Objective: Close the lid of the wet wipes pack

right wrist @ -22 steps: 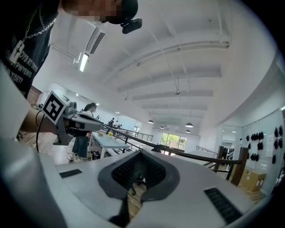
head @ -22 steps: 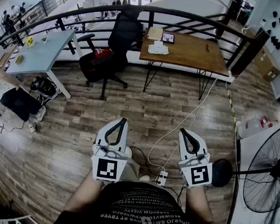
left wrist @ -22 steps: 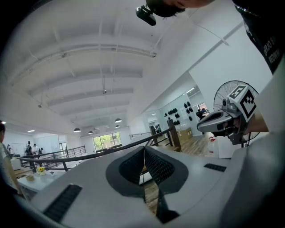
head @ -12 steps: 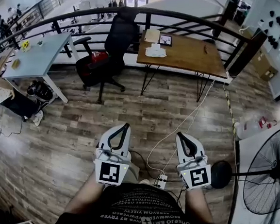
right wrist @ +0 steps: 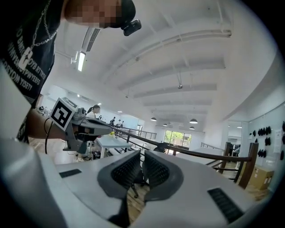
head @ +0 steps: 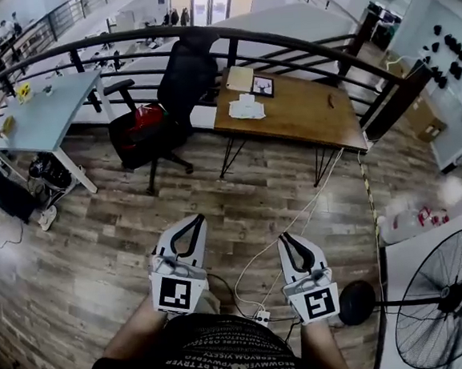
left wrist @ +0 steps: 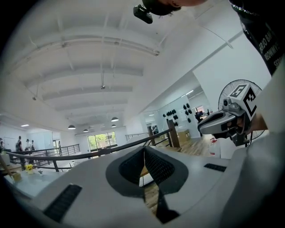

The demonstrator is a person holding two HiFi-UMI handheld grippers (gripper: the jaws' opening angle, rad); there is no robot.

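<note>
Both grippers are held level in front of the person, over the wooden floor. In the head view my left gripper [head: 190, 223] is shut with nothing between its jaws, and so is my right gripper [head: 289, 242]. The left gripper view shows its own jaws [left wrist: 143, 150] pressed together, with the right gripper [left wrist: 222, 125] off to the side. In the right gripper view the jaws [right wrist: 141, 156] also meet, empty. A small white pack-like thing [head: 245, 106] lies on the brown wooden table [head: 306, 121] far ahead; I cannot tell whether it is the wet wipes pack.
A black office chair [head: 176, 84] stands left of the brown table, a pale blue table [head: 40, 116] further left. A dark curved railing [head: 298, 37] runs behind. A standing fan [head: 446, 305] is at the right. A white cable and power strip [head: 261, 317] lie on the floor.
The brown table and chair have slid down and left in the head view and look closer. Both grippers stay shut and side by side, shifted slightly left.
</note>
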